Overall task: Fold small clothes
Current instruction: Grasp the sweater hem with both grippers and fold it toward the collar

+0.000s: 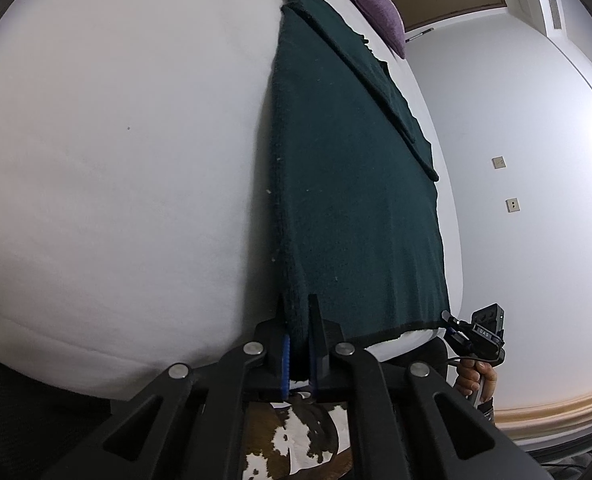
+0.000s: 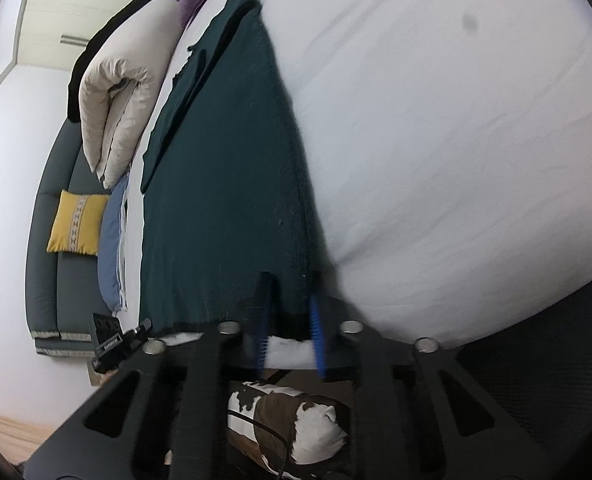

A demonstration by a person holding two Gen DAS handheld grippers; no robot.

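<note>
A dark green knitted garment [image 1: 347, 184] lies flat on a white bed [image 1: 116, 140], with a sleeve folded across its far part. My left gripper [image 1: 297, 312] is shut on the garment's near hem at its left corner. In the right wrist view the same garment [image 2: 224, 184] runs away from me. My right gripper [image 2: 290, 292] has its fingers on either side of the near hem at the right corner, a visible gap between them with cloth inside. The right gripper also shows in the left wrist view [image 1: 475, 336], and the left gripper in the right wrist view [image 2: 116, 340].
A purple cushion [image 1: 379, 12] lies at the bed's far end. A folded cream duvet [image 2: 116, 108], a blue pillow [image 2: 112, 240] and a yellow cushion [image 2: 76, 224] on a grey sofa [image 2: 48, 260] sit beyond the bed. A brown-and-white cowhide item [image 2: 292, 420] lies below.
</note>
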